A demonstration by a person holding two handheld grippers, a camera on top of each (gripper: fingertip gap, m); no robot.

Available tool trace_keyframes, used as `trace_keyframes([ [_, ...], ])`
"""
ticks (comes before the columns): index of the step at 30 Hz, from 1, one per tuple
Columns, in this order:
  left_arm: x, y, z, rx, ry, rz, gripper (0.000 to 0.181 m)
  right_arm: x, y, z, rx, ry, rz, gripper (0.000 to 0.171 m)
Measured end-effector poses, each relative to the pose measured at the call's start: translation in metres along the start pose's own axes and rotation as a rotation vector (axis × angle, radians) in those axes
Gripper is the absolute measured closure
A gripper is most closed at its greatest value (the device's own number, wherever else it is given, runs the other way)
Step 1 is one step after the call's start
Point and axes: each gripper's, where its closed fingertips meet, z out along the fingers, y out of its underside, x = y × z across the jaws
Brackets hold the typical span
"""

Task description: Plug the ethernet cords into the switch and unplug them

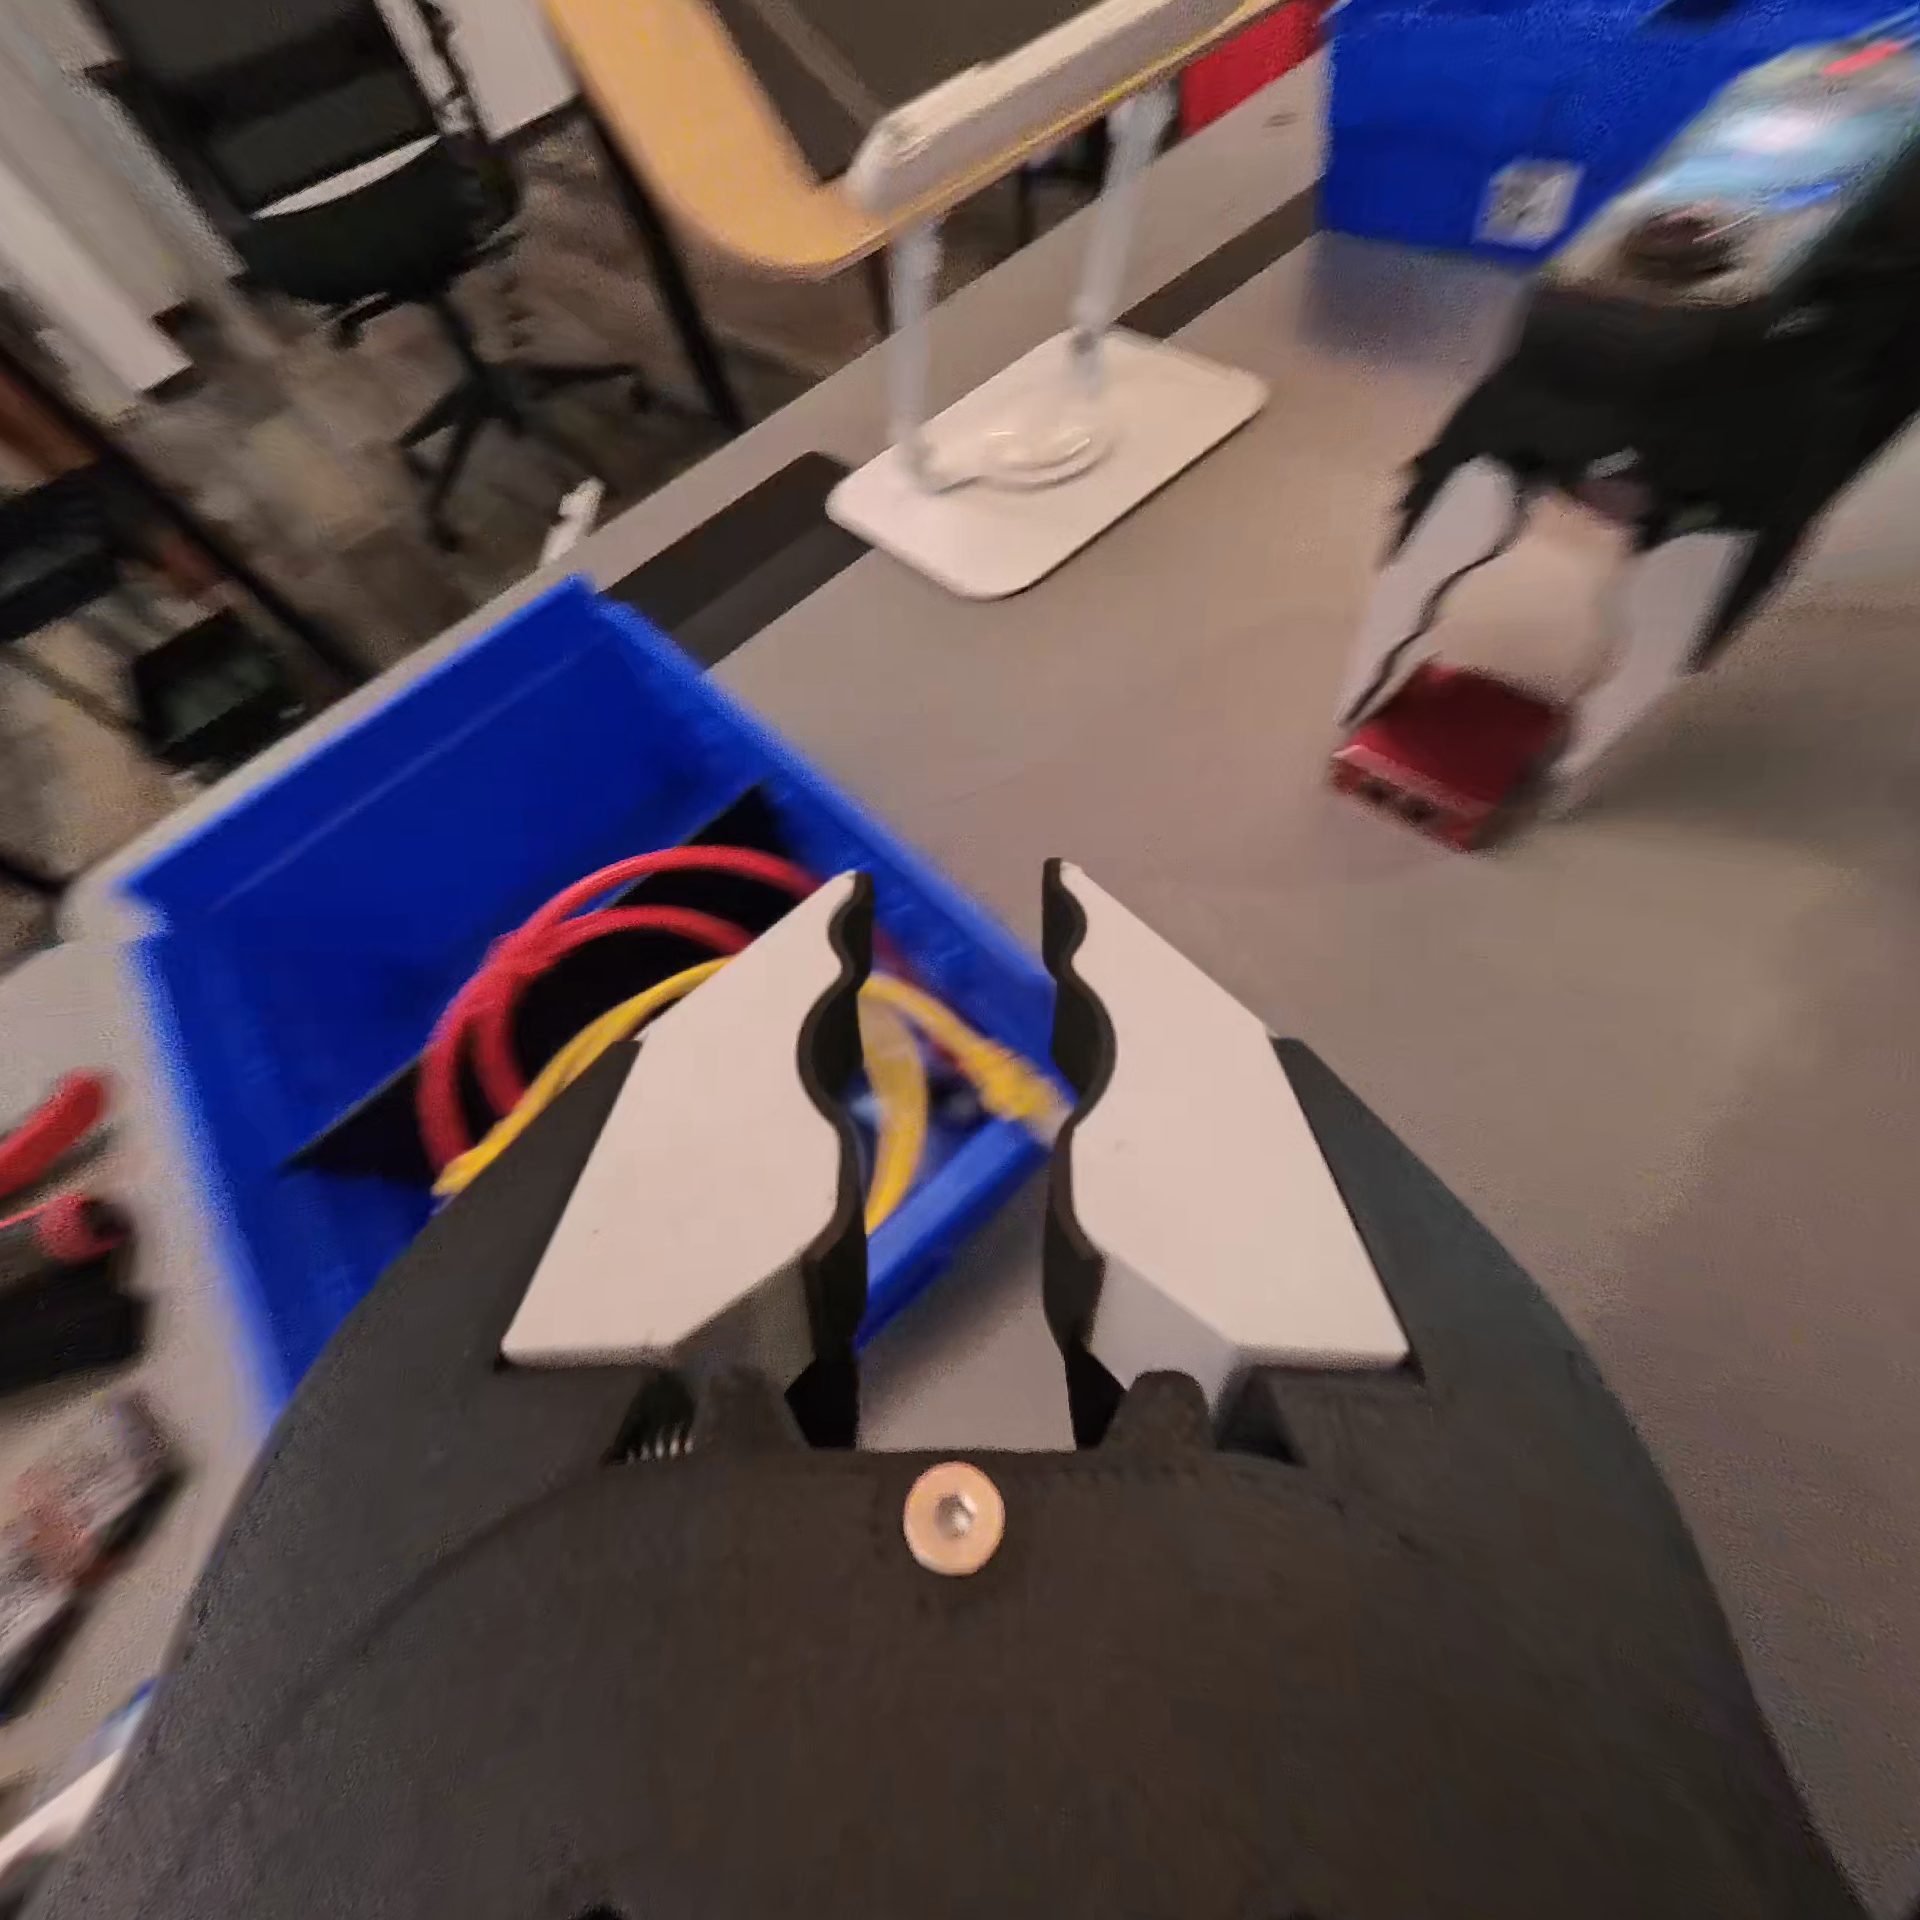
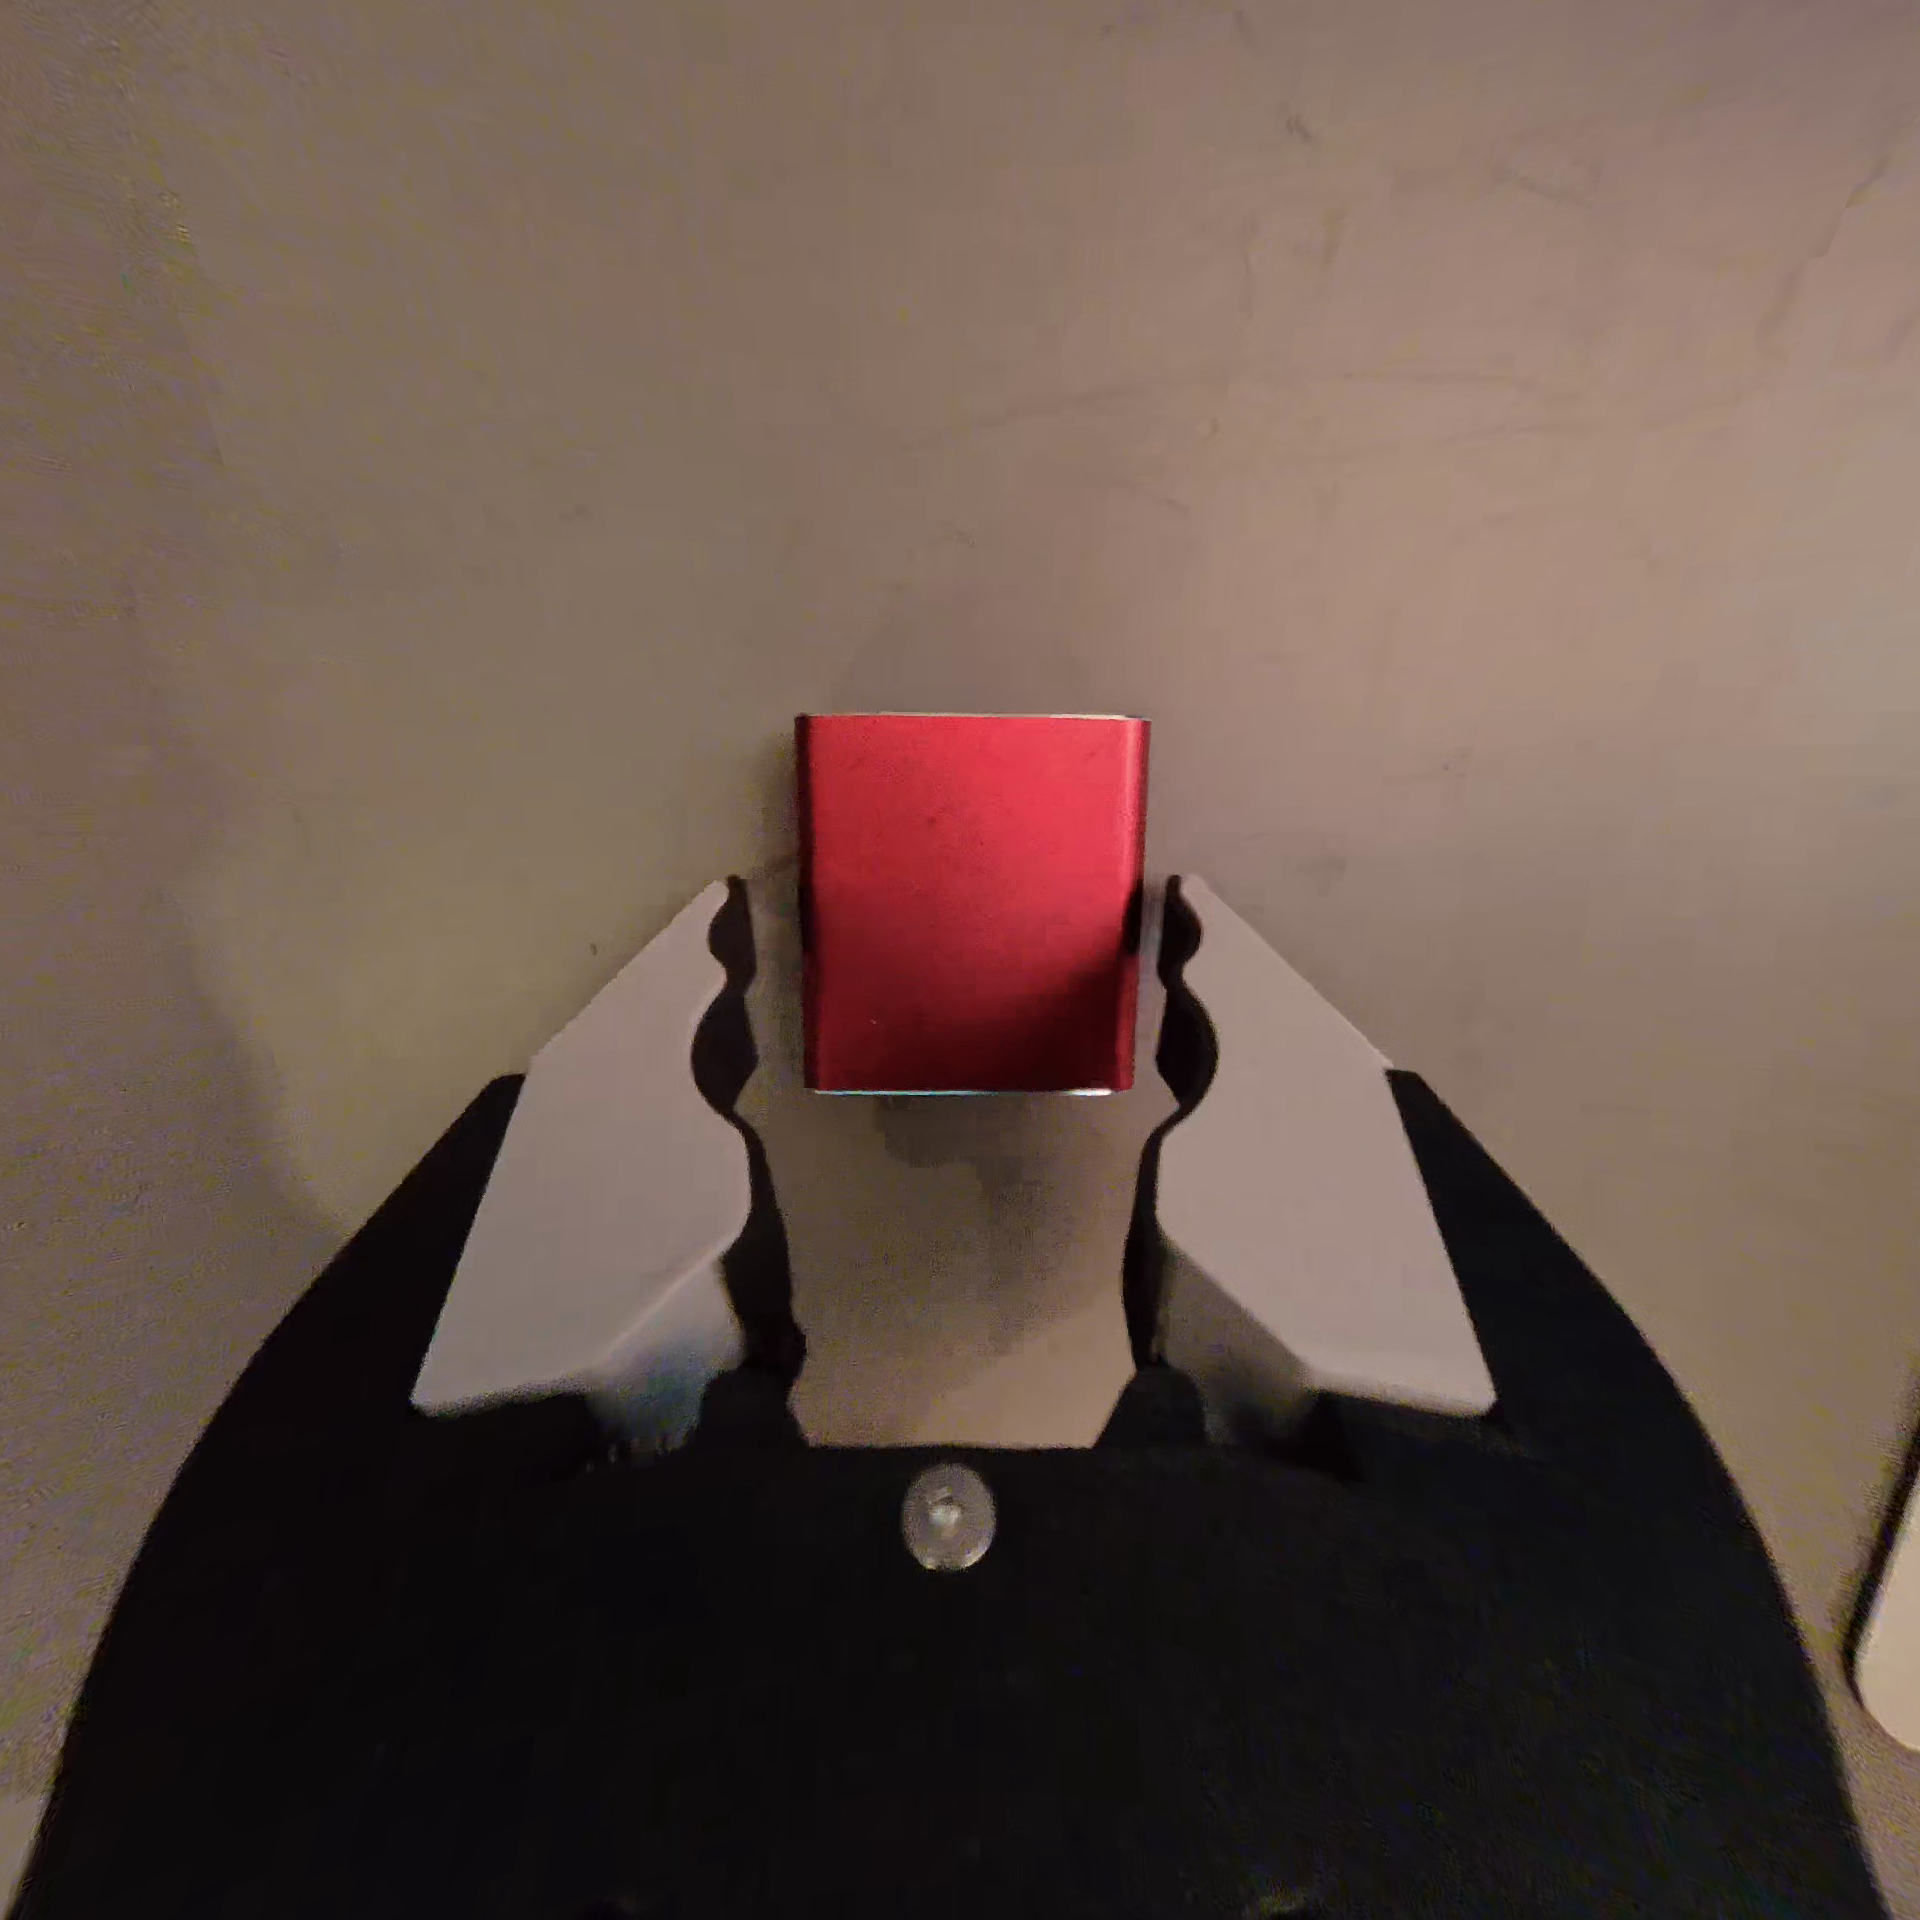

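Observation:
The red switch (image 2: 966,904) lies flat on the grey table, between the fingers of my right gripper (image 2: 956,894). The jaws are open and straddle its sides; a narrow gap shows on the left. In the left wrist view, the right gripper (image 1: 1465,748) stands over the switch (image 1: 1423,790) at the far right. My left gripper (image 1: 956,883) is open and empty, above the near corner of a blue bin (image 1: 343,935). The bin holds a coiled red cord (image 1: 468,1039) and a yellow cord (image 1: 582,1060) with its plug (image 1: 1008,1081).
A white lamp base (image 1: 1049,468) stands at the back of the table. A blue box (image 1: 1455,125) is at the back right. Red and black items (image 1: 52,1195) lie left of the bin. Chairs stand beyond the table edge. A white object (image 2: 1896,1621) shows at the right. The left gripper's tips are roughly 25 cm from the right gripper's. The white object (image 2: 1896,1621) sits 25 cm or so from the ends of my right fingers. My left wrist view (image 1: 1232,411) looks at it from another angle.

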Motion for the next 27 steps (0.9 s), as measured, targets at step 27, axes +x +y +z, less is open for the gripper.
trace_keyframes([
  [27,-0.167,0.048,0.064,-0.362,-0.196,0.466,0.166,-0.025,-0.004,-0.024,0.261,0.062,0.164,0.098],
])
